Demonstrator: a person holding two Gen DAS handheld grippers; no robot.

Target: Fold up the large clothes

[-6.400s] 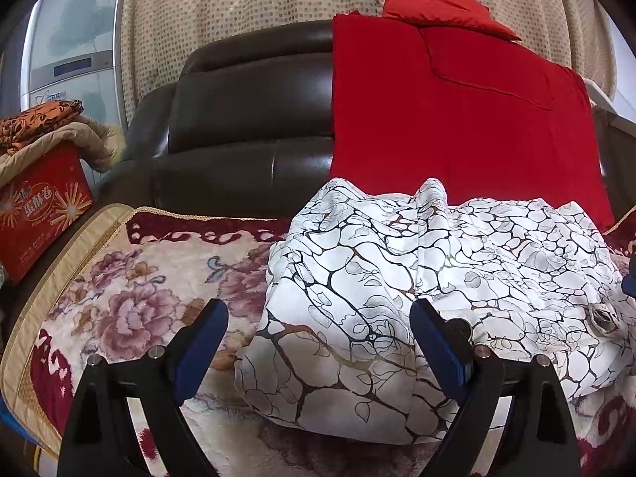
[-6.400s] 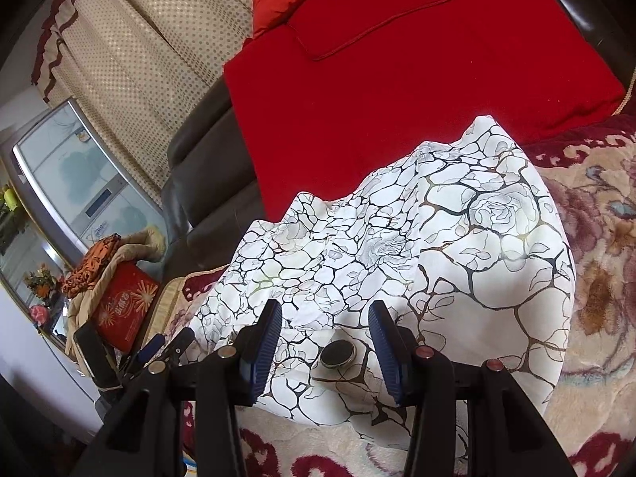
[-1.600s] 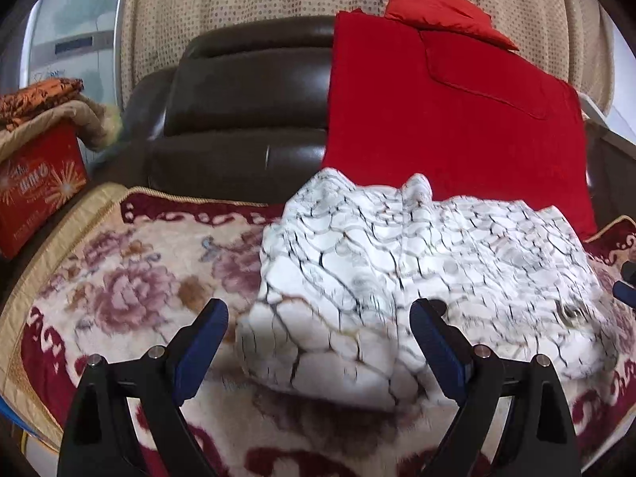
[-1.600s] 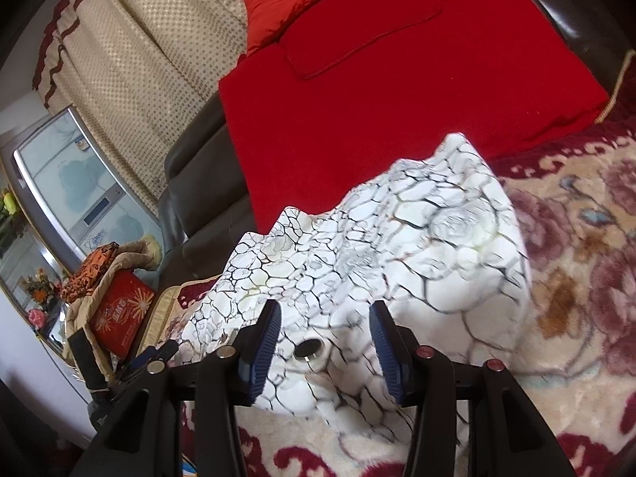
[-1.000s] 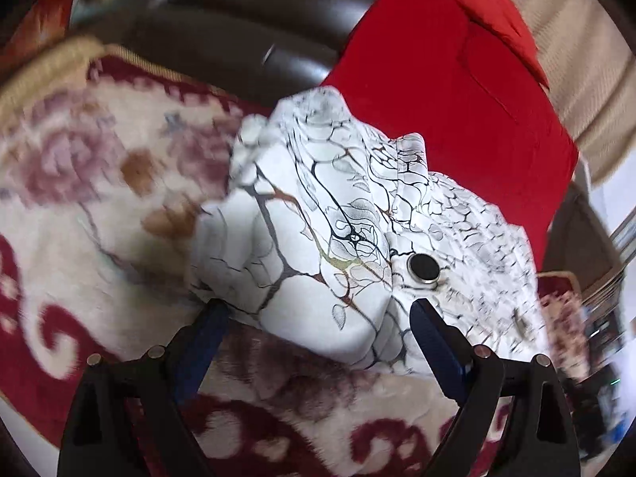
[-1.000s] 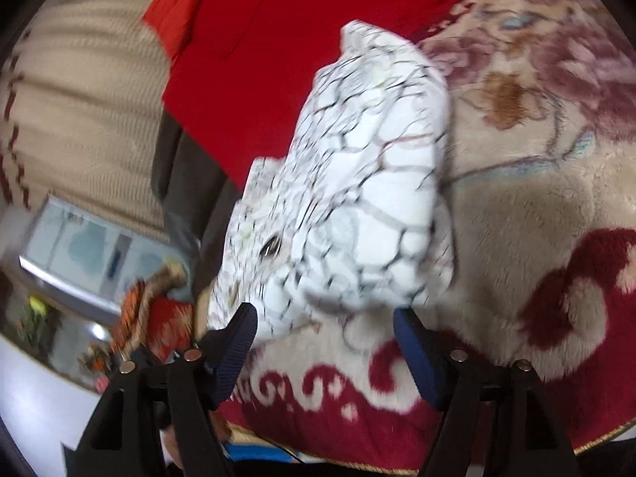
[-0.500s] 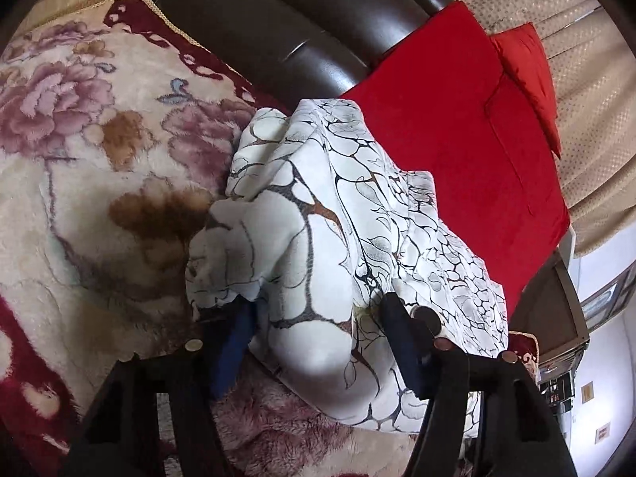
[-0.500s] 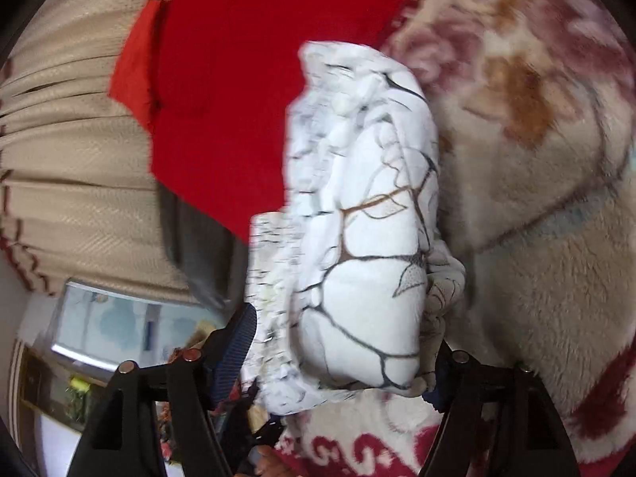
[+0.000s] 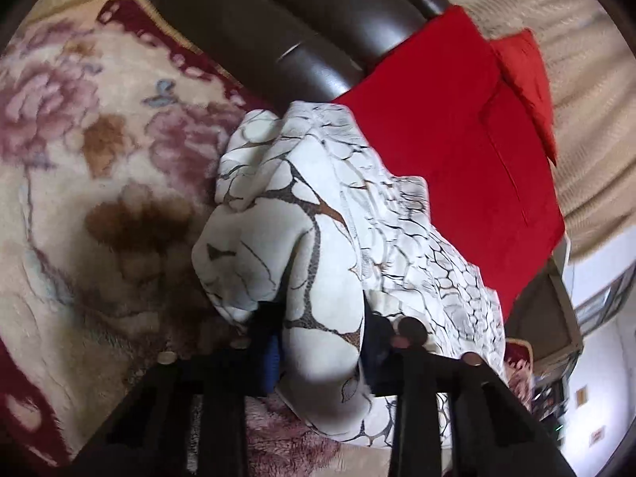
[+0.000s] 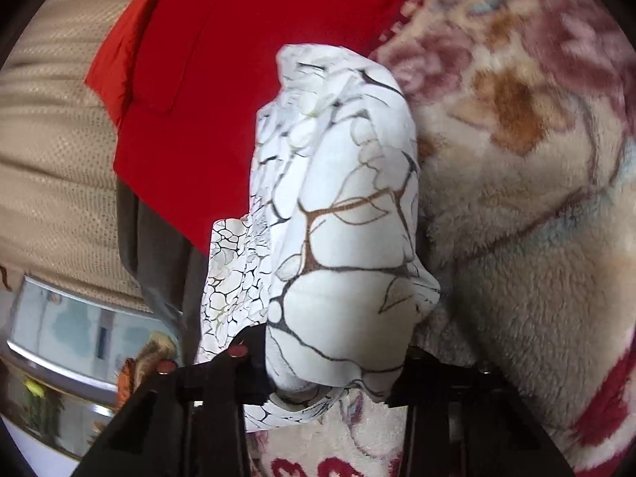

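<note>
— Left gripper (image 9: 322, 342)?
— Just closed, pinching a bunched fold of the white veined garment (image 9: 318, 246), on the floral blanket (image 9: 79, 198) beside the red throw (image 9: 457, 139).
— Right gripper (image 10: 334, 361)?
— Likewise closed on the garment's other end (image 10: 342, 206); pads hidden, probably pressing.

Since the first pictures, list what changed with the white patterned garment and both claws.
Both claws moved in and rolled. The left claw and right claw have just been closing, each now pinching a fold at one end of the white patterned garment, which has bunched up. The floral blanket and red cover stayed put.
</note>
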